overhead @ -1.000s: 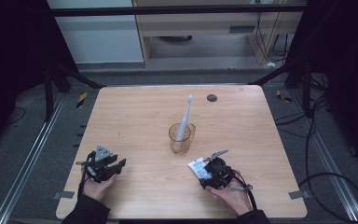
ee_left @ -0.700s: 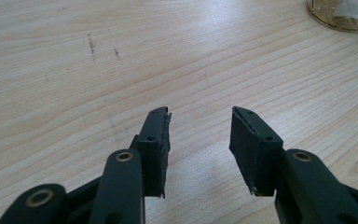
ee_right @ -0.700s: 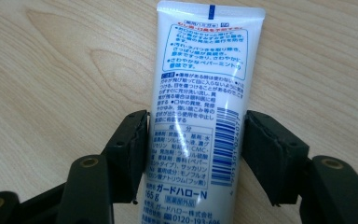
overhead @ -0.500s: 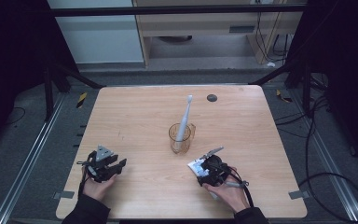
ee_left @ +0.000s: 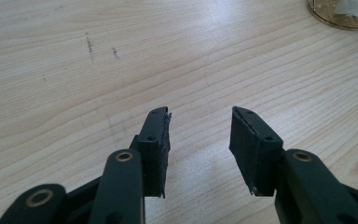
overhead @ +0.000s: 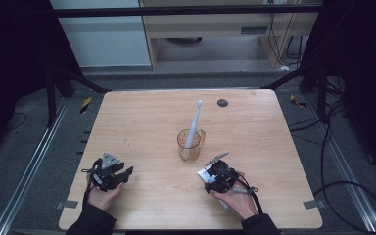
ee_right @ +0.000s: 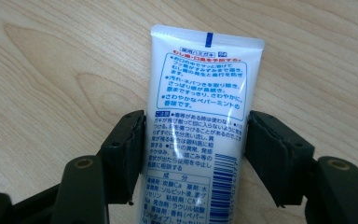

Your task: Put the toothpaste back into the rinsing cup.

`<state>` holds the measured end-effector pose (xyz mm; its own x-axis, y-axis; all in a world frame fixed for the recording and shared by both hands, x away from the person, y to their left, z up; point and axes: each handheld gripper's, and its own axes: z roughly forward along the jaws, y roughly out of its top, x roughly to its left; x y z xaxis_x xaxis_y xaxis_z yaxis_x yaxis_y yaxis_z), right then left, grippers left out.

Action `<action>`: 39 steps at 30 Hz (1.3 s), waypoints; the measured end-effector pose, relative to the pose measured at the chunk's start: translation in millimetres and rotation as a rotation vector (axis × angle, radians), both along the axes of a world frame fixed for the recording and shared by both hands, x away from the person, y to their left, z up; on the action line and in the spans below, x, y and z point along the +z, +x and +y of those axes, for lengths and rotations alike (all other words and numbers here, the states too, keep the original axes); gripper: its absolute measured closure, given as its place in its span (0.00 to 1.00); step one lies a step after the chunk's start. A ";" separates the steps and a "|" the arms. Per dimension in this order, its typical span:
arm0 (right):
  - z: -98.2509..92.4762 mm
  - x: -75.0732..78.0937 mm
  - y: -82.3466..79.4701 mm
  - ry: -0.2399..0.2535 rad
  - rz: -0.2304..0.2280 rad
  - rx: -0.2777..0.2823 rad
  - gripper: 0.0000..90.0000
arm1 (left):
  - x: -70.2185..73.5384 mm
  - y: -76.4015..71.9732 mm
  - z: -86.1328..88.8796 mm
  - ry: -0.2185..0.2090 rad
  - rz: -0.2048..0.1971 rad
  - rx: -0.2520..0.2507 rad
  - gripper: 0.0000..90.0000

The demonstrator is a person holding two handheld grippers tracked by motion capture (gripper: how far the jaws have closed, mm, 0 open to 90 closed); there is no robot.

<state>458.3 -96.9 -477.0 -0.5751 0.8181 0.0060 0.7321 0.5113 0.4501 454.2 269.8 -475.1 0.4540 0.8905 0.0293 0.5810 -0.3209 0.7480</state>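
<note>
Between the opening right tongs [ee_right: 193, 156] lies the toothpaste tube [ee_right: 200, 107], barely touched.

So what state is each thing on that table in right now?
Toothpaste tube: lying flat on the table, between the right claw's jaws.
Right claw: jaws just been opening, pads about touching the tube's sides.
Left claw: open, nothing between the jaws.
Cup: upright.
Toothbrush: standing tilted in the cup.

White toothpaste tube [ee_right: 200, 126], blue Japanese print, lies flat on the wooden table [ee_right: 51, 70]
</note>
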 end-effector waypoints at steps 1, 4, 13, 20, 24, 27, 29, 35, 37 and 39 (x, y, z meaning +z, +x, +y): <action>0.2 -0.5 0.2 -0.003 0.001 -0.001 0.43 | 0.0 0.1 0.1 0.002 -0.001 -0.001 0.63; 1.8 -1.3 -0.2 -0.007 0.006 0.009 0.44 | -0.2 0.2 0.3 0.002 -0.001 -0.002 0.63; 3.5 0.2 -1.2 -0.016 0.005 0.019 0.53 | 0.0 -0.3 0.1 0.007 -0.001 -0.005 0.63; 1.8 5.3 -2.3 -0.008 0.002 0.017 0.66 | 0.1 -0.4 0.1 0.008 -0.001 -0.007 0.63; 2.2 8.5 -4.3 -0.015 -0.007 0.032 0.72 | 0.1 -0.5 -0.2 0.005 -0.001 -0.005 0.63; 0.8 10.3 -4.6 -0.002 0.002 0.034 0.74 | 0.1 -0.4 0.3 0.005 0.000 -0.004 0.64; -0.2 11.0 -4.8 0.015 0.019 0.033 0.75 | 0.2 -0.4 0.5 0.004 -0.001 -0.003 0.64; 0.0 16.6 -8.0 0.038 0.013 0.053 0.76 | 0.8 -0.6 0.6 0.002 -0.003 -0.002 0.64; -1.1 21.1 -9.2 0.049 0.001 0.055 0.76 | 0.8 -0.6 0.8 0.002 -0.003 -0.002 0.64; -3.0 27.0 -10.6 0.074 -0.021 0.050 0.76 | 1.0 -0.9 0.6 -0.003 -0.004 -0.002 0.64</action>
<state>447.6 -99.9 -450.1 -0.6159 0.7861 0.0527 0.6964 0.5119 0.5030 453.2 270.5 -474.1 0.4557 0.8897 0.0287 0.5772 -0.3198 0.7513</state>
